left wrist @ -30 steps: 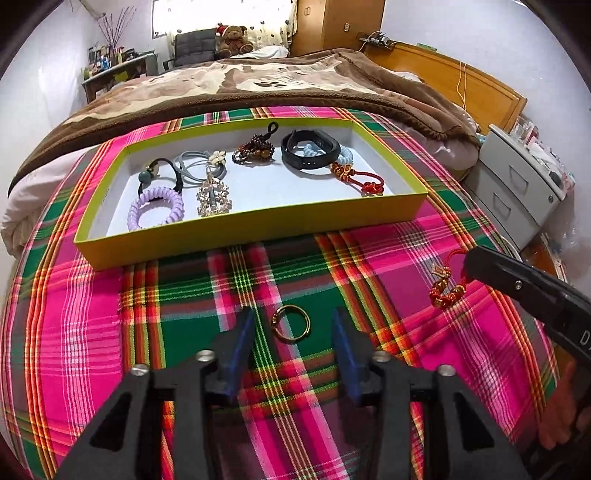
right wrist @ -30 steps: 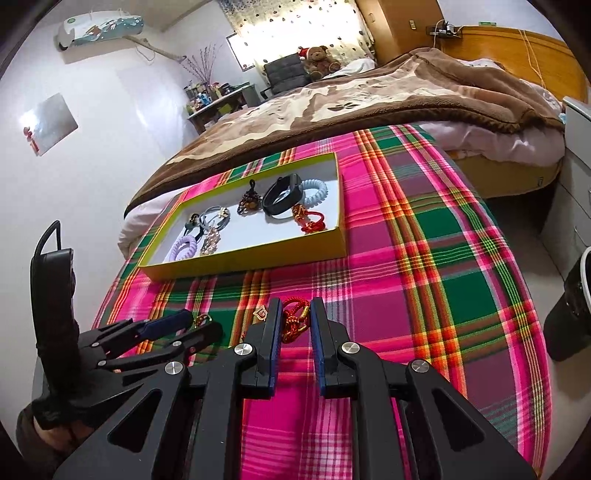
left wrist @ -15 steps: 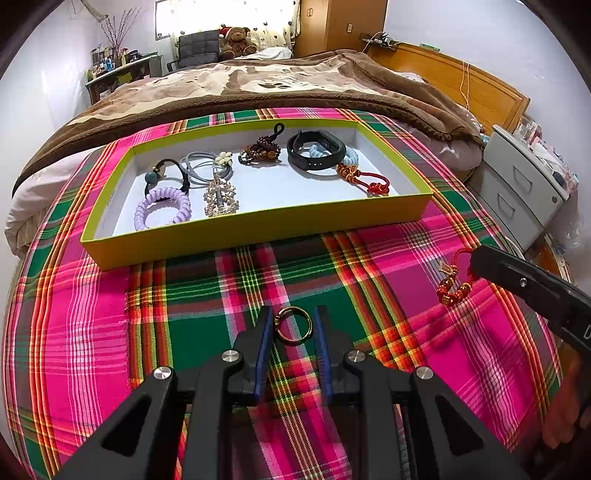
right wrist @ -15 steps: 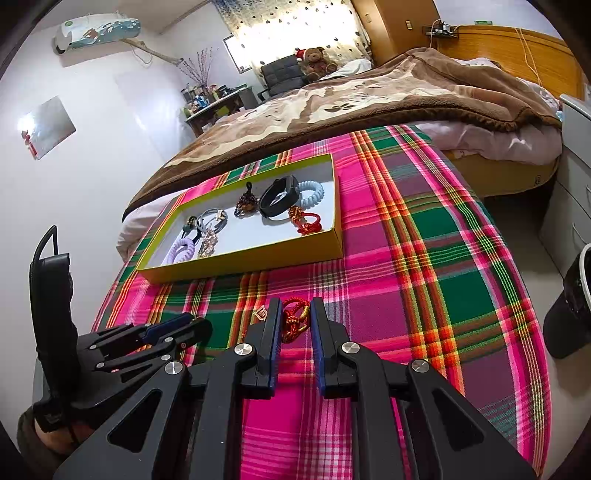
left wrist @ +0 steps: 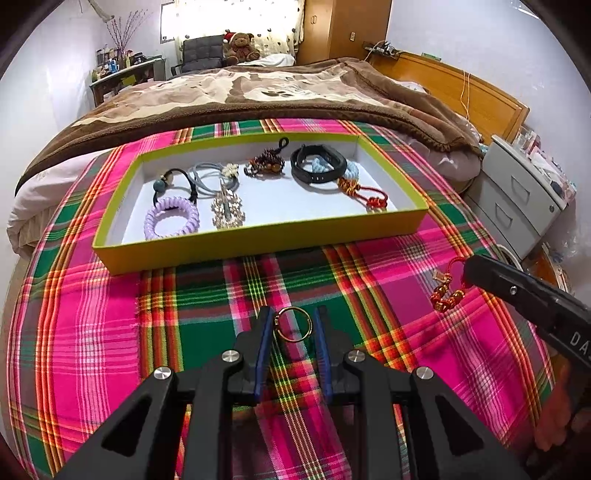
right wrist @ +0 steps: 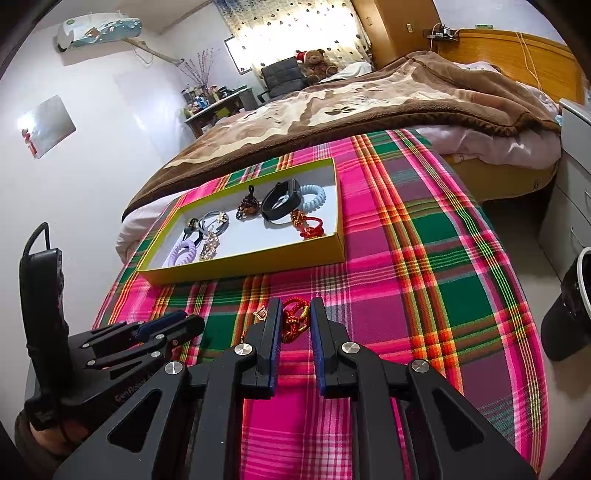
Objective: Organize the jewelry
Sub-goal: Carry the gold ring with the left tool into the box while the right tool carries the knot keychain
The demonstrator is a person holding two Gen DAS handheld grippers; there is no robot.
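Both my grippers angle down at the plaid cloth [left wrist: 388, 280], on the near side of the yellow-green tray [left wrist: 258, 242].

My left gripper [left wrist: 292, 328] has its jaws drawn in around a gold ring [left wrist: 293, 324], and both blue pads [left wrist: 263, 343] look to be touching its rim. The ring lies just short of the tray's near wall.

My right gripper [right wrist: 293, 317] has its jaws pinching a red knotted cord charm with gold beads [right wrist: 295, 319], off the tray's near right corner. A small gold pendant [right wrist: 260, 314] lies beside the left finger.

The left wrist view shows the tray's contents best: a lilac spiral hair tie [left wrist: 171, 221], a black elastic with a bead [left wrist: 173, 181], a grey hair tie [left wrist: 207, 177], a rhinestone clip [left wrist: 227, 208], a dark beaded charm [left wrist: 266, 164], a black wristband [left wrist: 318, 168], a pale blue spiral tie [left wrist: 351, 170] and a red cord bracelet [left wrist: 364, 192]. It also shows white letters "DA" on the right gripper's body [left wrist: 528, 299] and part of my hand [left wrist: 554, 421] beneath it.

Only the right wrist view shows the wall air conditioner [right wrist: 98, 31], a black bin [right wrist: 570, 317] and the left gripper from the side [right wrist: 170, 326]; lettering on its body is too dark to read.
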